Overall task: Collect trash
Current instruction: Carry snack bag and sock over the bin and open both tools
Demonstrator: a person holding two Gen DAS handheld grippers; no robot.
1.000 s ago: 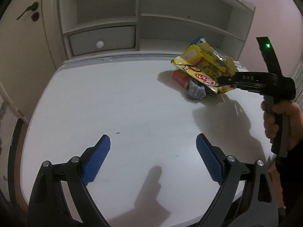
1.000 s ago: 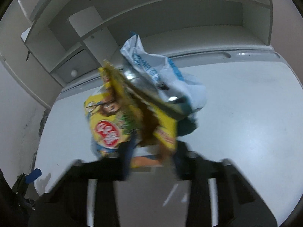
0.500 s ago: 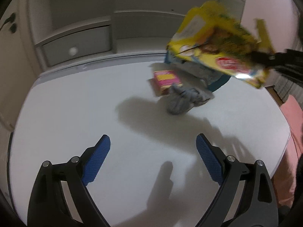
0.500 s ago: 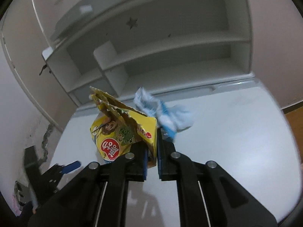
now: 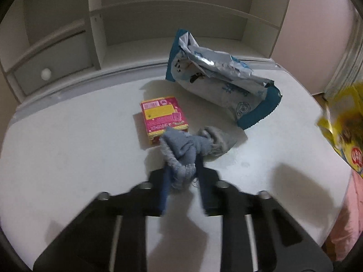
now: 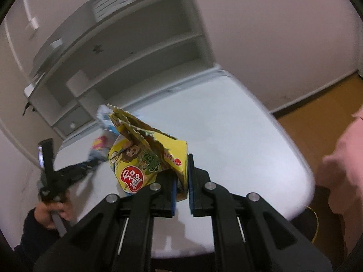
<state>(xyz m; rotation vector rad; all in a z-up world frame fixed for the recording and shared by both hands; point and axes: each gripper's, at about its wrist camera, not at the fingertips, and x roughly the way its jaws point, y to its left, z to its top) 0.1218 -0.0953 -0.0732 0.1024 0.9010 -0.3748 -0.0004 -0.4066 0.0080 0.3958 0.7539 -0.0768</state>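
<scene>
Gripping yellow snack bag [image 6: 147, 156], right gripper [image 6: 181, 187] jaws narrow | left gripper [image 5: 182, 181] jaws blurred, seemingly pinching grey sock [image 5: 181, 154]

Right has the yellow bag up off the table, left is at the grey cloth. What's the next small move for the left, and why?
Probably finish closing, then lift straight up. The left gripper straddles the near end of the grey cloth, its blurred fingers not clearly pinched yet. The cloth's far end overlaps the pink box, so dragging sideways could shift it. The right gripper holds the yellow bag clear.
</scene>
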